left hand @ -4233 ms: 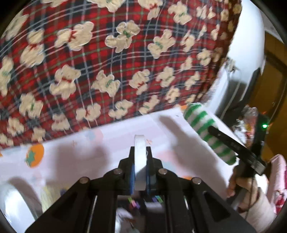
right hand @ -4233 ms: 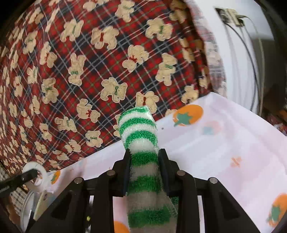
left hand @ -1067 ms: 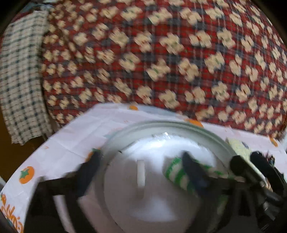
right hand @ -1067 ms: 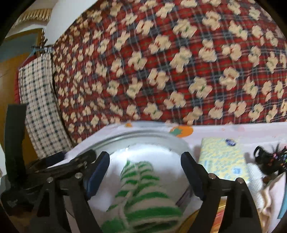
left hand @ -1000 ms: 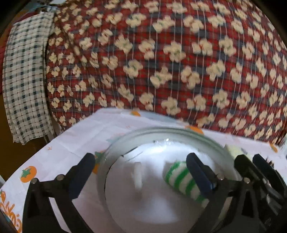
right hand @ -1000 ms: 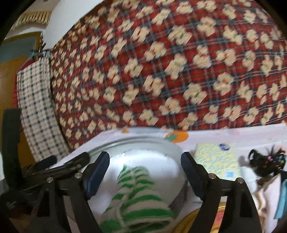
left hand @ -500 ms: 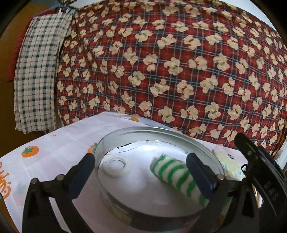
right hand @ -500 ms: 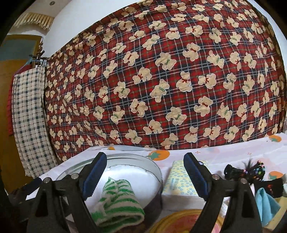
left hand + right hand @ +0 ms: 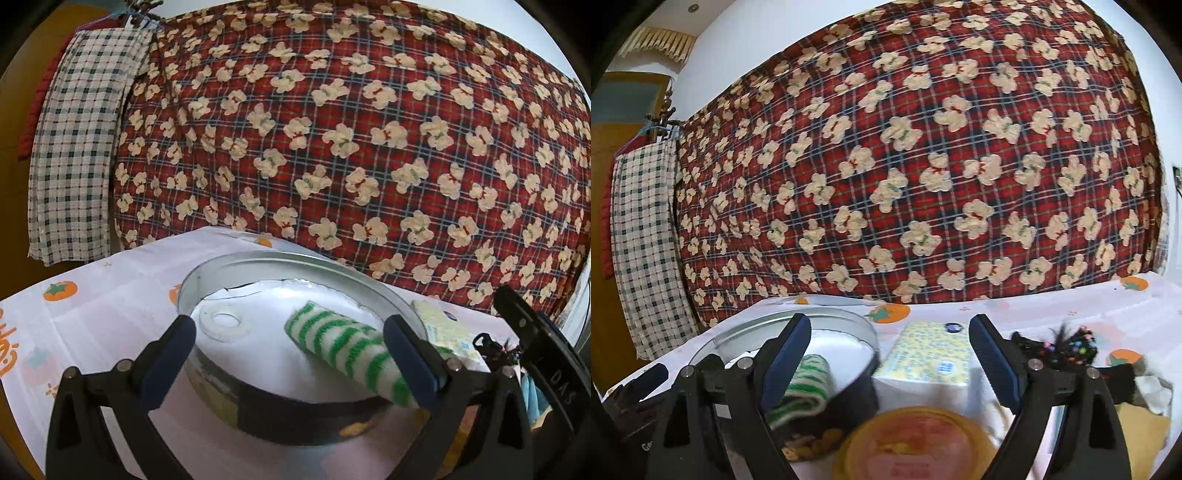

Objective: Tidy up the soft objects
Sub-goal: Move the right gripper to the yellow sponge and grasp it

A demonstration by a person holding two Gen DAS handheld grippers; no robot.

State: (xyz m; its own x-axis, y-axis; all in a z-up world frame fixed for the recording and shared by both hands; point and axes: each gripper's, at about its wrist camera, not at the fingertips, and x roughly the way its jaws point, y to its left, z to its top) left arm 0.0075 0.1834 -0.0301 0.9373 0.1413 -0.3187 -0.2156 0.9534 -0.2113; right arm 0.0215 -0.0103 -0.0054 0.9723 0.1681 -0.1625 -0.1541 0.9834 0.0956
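A: Sock [image 9: 347,350], green-and-white striped: lies inside the round tin [image 9: 258,410], right half of its white floor, lower centre of the left wrist frame. One end rests over the tin's near rim.

B: Condition of the left tongs [image 9: 288,339]?

A: Spread wide, nothing held. Both blue pads frame the tin from the near side.

B: Right tongs [image 9: 890,343]?

A: Likewise wide apart and empty. Between their fingers, centre of the right wrist frame, sits a yellow tissue pack [image 9: 934,358] just right of the tin.

B: Other contents of the tin?

A: A flat white ring [image 9: 225,323], left of the sock, apart from it.

B: Remaining items?

A: Orange lid [image 9: 916,443], bottom centre; dark hair ties [image 9: 1067,347], right. All rest on the fruit-print surface [image 9: 110,280] before a red plaid bear blanket [image 9: 332,129].
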